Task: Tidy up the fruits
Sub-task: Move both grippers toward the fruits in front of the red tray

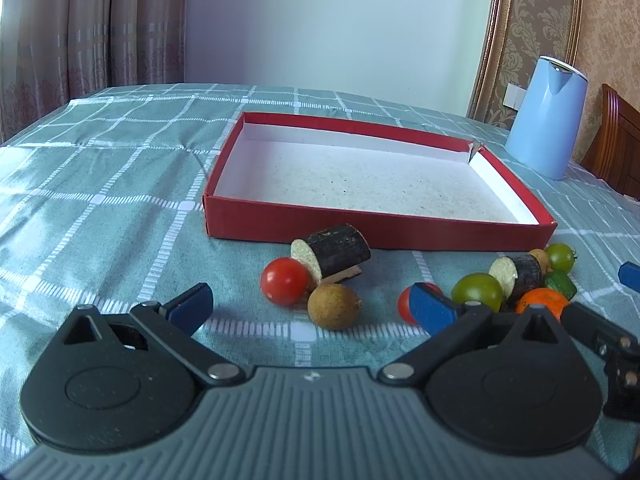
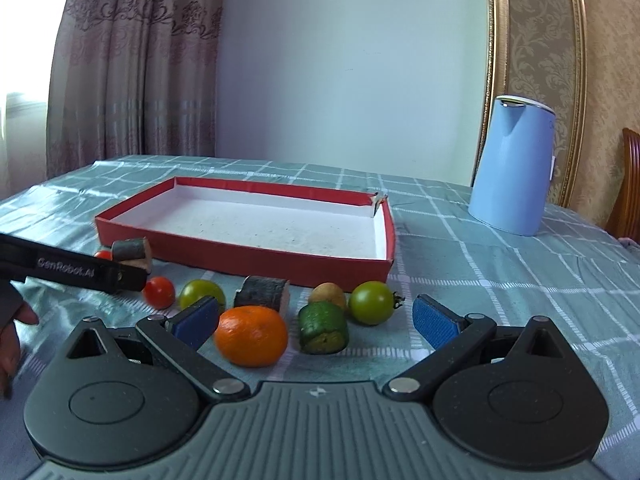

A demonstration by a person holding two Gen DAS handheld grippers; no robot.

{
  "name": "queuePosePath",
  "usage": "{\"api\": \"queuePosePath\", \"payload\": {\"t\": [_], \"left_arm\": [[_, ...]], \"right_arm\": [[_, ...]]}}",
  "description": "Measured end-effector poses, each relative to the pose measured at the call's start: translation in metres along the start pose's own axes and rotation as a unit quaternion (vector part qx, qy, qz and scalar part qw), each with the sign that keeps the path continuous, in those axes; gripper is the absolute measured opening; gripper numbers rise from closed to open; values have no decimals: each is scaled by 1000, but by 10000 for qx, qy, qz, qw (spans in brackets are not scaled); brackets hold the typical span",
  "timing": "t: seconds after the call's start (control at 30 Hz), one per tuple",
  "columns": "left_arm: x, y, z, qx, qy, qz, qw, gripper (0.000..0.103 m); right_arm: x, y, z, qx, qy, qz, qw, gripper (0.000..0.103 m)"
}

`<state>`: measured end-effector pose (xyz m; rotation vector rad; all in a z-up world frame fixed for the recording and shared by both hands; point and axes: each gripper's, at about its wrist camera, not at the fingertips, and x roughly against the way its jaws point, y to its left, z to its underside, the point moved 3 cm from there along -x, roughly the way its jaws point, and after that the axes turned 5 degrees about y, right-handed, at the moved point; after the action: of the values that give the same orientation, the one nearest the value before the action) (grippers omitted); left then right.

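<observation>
both spread wide, gripping nothing: left gripper [image 1: 310, 308] over a longan [image 1: 334, 306] and red tomato [image 1: 285, 281], right gripper [image 2: 316, 322] over orange [image 2: 251, 336] and green chunk [image 2: 323, 328], perhaps cucumber. beyond, fruit scattered before red tray [image 2: 248, 254]; blue kettle [image 2: 512, 166] far right.

box [image 2: 248, 258]: on the surface [image 2: 500, 280], at 12 o'clock behind the fruits
kettle [image 2: 510, 168]: at 2 o'clock, right of the box, apart
orange [image 2: 251, 336]: nearest, at 6 o'clock
cut piece [image 2: 323, 328]: just right of the orange
longan [image 1: 334, 306]: before the leftmost tomato [image 1: 285, 281]
</observation>
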<state>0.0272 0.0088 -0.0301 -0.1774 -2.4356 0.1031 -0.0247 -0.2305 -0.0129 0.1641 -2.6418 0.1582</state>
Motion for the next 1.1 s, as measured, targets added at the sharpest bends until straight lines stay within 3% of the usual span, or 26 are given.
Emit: {"api": "queuePosePath", "payload": {"t": [0.07,0.2,0.3,0.53,0.63,0.7,0.77,0.9,1.1], "left_arm": [[0,0,0,1,1,0,10000,103],[0,2,0,36,12,-27,10000,103],[0,2,0,37,12,-26,10000,103],[0,3,0,49,20,-20,10000,103],[0,3,-1,58,25,-20,10000,103],[0,4,-1,74,25,-26,10000,103],[2,6,-1,108,-11,-63,9999,103],[15,12,2,134,-235,-42,9996,103],[40,11,17,-730,-484,-497,9949,103]], "right_arm": [[4,2,2,17,-14,-51,10000,99],[2,1,8,-85,324,-496,9982,66],[-5,2,13,-164,514,-712,9960,56],[-14,18,7,102,673,-909,9935,53],[-23,22,1,197,749,-804,9937,53],[-32,21,-1,114,887,-839,9925,52],[-37,17,-2,-8,951,-798,9923,43],[-37,9,-2,-242,938,-1028,9900,43],[-38,6,-2,-361,959,-1150,9881,43]]}}
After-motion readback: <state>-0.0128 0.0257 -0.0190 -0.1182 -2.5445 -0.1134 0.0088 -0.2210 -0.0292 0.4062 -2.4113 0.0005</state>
